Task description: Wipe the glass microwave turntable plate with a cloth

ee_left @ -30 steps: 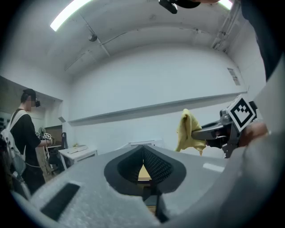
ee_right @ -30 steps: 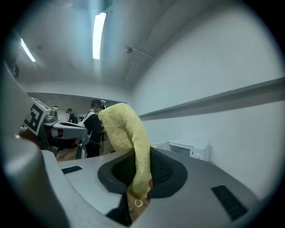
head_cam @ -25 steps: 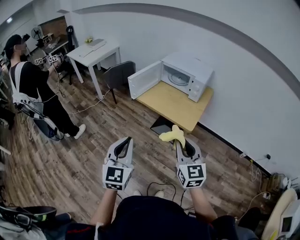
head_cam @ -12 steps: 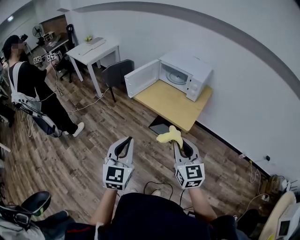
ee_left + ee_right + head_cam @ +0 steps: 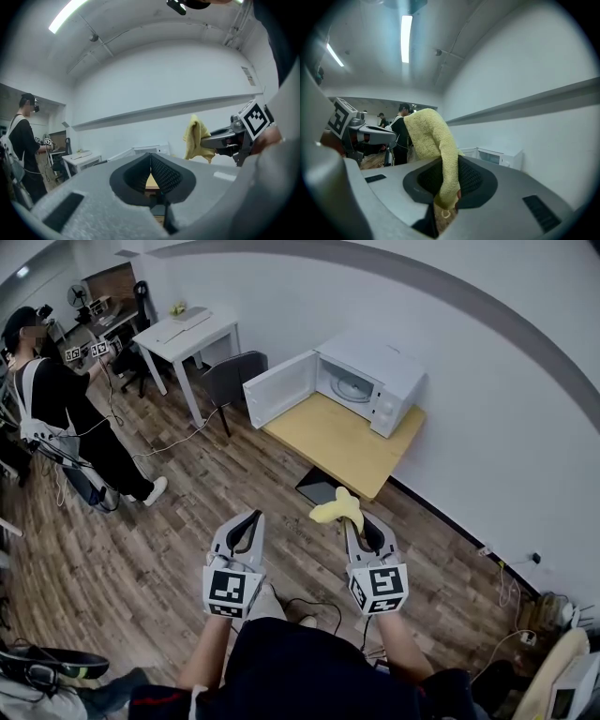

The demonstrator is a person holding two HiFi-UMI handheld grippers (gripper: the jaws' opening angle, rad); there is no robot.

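A white microwave (image 5: 361,378) with its door (image 5: 278,395) swung open stands on a low wooden table (image 5: 344,442) ahead. Inside it lies the round glass turntable plate (image 5: 353,387). My right gripper (image 5: 354,521) is shut on a yellow cloth (image 5: 338,510), which sticks up from its jaws; the same cloth (image 5: 433,145) fills the right gripper view and hangs in the left gripper view as a yellow cloth (image 5: 196,138). My left gripper (image 5: 246,525) is shut and holds nothing, its pads (image 5: 159,173) pressed together. Both grippers hover over the wood floor, well short of the table.
A person (image 5: 66,423) with two grippers stands at the far left near a white desk (image 5: 183,334) and a grey chair (image 5: 234,382). A dark flat panel (image 5: 321,487) lies on the floor by the table. Cables trail along the floor and wall at the right.
Both grippers and the view have drifted slightly towards the microwave table. The cloth stays clamped in the right gripper and the left stays shut.
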